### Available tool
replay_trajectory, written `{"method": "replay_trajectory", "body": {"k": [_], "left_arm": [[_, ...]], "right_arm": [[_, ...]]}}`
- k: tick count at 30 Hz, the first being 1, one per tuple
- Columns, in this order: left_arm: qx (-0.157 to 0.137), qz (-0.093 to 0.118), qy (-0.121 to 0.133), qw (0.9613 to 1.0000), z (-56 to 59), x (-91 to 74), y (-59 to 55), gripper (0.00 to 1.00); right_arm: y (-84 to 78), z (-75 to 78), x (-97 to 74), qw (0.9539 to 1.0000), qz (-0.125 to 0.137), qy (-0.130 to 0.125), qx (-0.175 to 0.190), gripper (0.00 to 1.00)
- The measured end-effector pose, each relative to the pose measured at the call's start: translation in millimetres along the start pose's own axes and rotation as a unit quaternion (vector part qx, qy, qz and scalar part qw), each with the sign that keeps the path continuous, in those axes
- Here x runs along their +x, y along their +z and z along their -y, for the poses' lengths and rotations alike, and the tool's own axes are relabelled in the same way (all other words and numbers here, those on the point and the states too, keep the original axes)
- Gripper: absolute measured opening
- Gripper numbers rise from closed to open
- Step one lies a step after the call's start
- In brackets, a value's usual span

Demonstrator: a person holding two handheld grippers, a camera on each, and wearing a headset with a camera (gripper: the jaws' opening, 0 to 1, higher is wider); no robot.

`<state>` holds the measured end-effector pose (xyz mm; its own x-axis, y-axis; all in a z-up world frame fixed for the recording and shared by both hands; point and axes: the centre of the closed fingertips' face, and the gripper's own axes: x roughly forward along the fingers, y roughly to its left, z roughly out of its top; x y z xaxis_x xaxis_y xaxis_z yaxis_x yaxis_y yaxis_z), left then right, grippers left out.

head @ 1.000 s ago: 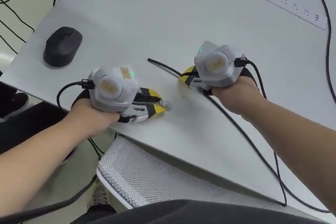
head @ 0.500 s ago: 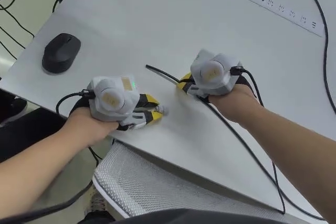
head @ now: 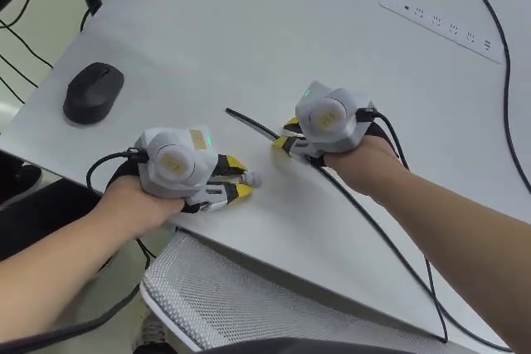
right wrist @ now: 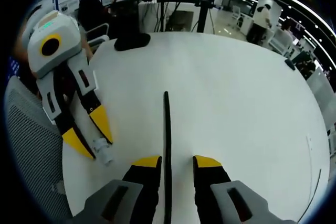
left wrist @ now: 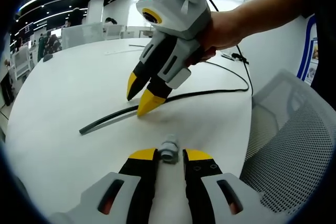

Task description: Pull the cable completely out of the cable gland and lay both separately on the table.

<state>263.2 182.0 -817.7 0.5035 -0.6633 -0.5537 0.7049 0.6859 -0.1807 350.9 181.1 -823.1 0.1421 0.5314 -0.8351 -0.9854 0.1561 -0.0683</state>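
Left gripper (head: 240,178) has its yellow tips drawn close on either side of the cable gland (left wrist: 169,147), which sits on the table (head: 249,31). Whether they pinch it or merely flank it, I cannot tell. Right of the gland, apart from it and not threaded through it, lies the black cable (right wrist: 166,124). Its long axis runs straight down the gap between the parted jaws of the right gripper (right wrist: 176,163), with space showing on both sides. The separation looks done. Each hand is nearest its own piece, so the right one should back off along the cable's line.

No text or label can be read.
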Motion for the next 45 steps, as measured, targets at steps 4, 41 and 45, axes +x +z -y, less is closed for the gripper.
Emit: {"method": "replay_trajectory", "body": {"k": [4, 41, 45], "left_arm": [[-0.005, -0.001, 0.003, 1.0000, 1.3, -0.7, 1.1, 0.21], [-0.070, 0.058, 0.044, 0.9949, 35.5, -64.3, 91.7, 0.51], [-0.071, 0.058, 0.051, 0.9945, 41.6, -70.8, 99.1, 0.56]], "right_arm": [[4.2, 2.1, -4.5, 0.9999, 0.008, -0.007, 0.000, 0.26], [-51.4, 14.5, -255.9, 0.9562, 0.216, -0.099, 0.171, 0.70], [-78.5, 3.5, -274.0, 0.9440, 0.242, -0.105, 0.197, 0.74]]}}
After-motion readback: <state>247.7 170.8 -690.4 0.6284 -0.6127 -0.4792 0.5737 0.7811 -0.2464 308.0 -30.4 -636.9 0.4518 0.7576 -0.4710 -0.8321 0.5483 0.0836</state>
